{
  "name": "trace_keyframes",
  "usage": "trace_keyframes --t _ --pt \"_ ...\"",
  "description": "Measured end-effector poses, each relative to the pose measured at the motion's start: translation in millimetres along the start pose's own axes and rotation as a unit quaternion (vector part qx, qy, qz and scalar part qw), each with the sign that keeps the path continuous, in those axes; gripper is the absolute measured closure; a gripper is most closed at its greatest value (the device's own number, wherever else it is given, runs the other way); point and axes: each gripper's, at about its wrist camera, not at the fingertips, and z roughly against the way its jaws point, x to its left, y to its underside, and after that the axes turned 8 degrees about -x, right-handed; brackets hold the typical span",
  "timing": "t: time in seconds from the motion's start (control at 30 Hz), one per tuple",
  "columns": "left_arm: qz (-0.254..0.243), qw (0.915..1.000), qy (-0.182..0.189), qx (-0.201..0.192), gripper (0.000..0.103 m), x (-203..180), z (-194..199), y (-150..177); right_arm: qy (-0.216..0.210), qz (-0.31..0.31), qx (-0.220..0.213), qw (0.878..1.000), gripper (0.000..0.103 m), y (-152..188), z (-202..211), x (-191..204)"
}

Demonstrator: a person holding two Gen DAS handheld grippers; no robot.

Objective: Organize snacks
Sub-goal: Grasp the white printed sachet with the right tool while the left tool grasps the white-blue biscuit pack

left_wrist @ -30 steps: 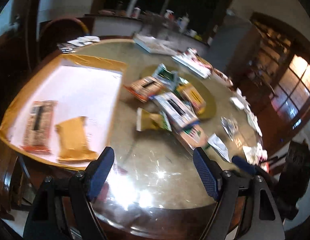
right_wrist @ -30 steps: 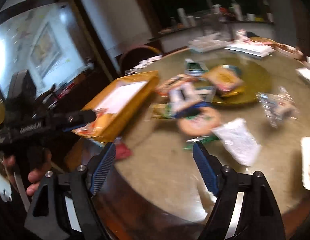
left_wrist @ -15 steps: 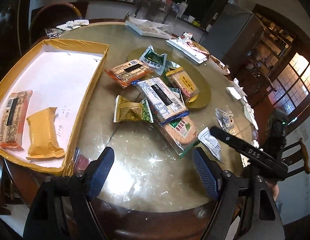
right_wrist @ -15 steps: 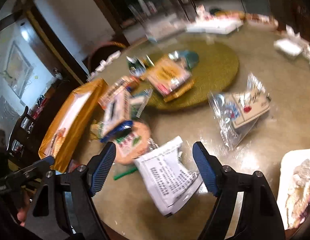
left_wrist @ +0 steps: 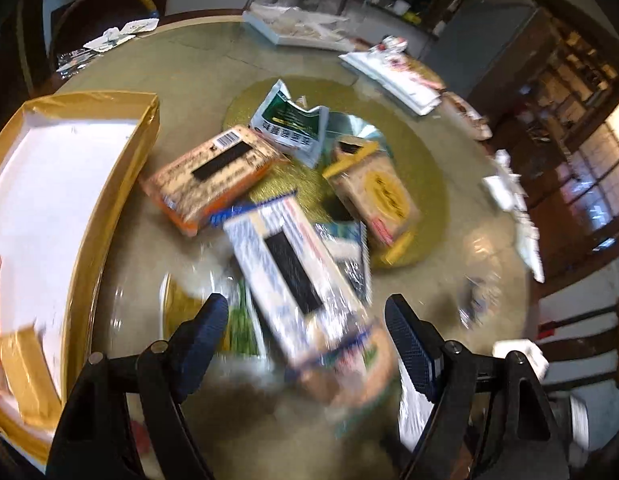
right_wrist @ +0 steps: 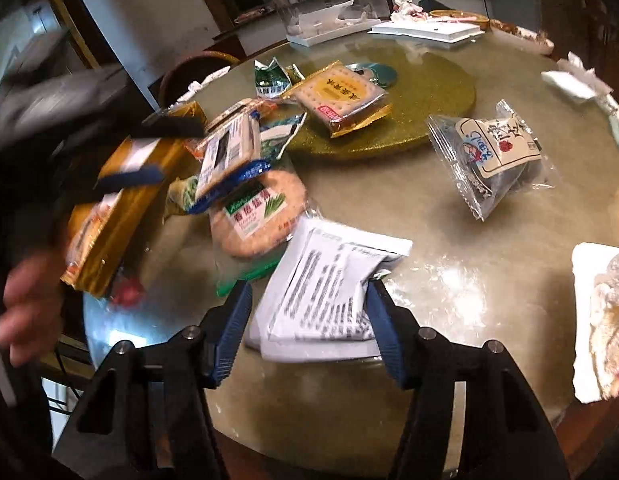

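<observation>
Since the earlier frame: both your grippers have dropped closer to the table, and the white printed packet (right_wrist: 329, 288) now sits between the right jaws instead of ahead of them.
Right gripper (right_wrist: 309, 332): your jaws are closing around that packet; the right pad touches its edge, the left pad is just clear, so it is not yet clamped.
Left gripper (left_wrist: 309, 344): you hold it released and wide, straddling the blue-edged cracker pack (left_wrist: 293, 276), which lies blurred between the pads, untouched.
Snack pile: the round cracker pack (right_wrist: 257, 212) lies just beyond the white packet, under the blue-edged one.
Gold box (left_wrist: 69, 208): it lies left of the pile with two snacks inside, likely the sorting bin.
Turntable (right_wrist: 429, 100): farther off, it carries the square biscuit pack (right_wrist: 341, 96).
</observation>
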Motion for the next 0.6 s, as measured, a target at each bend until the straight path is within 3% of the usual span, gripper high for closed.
trace_keyframes --t 0.17,0.2,0.3,0.37,0.6 --pt "0.017 0.9987 -0.040 0.025 0.025 2.2 -31.9 -6.5 -0.005 -0.005 -0.004 1.000 0.049 3.2 4.5 -5.3" --pt "0.027 0.9986 -0.036 0.027 0.035 5.1 -34.2 -4.7 -0.010 -0.009 -0.003 1.000 0.049 3.3 5.5 -7.5" --pt "0.039 0.9986 -0.028 0.020 0.041 10.1 -28.5 1.1 -0.035 -0.037 0.005 0.999 0.047 -0.3 5.3 -16.3" --pt "0.038 0.9991 -0.017 0.011 0.045 12.7 -17.6 5.5 -0.049 -0.058 0.007 0.997 0.047 -2.6 5.0 -21.1" --pt "0.049 0.9962 0.054 -0.047 0.048 21.0 45.2 27.3 -0.035 -0.082 0.005 0.996 0.047 -6.8 1.6 -21.0"
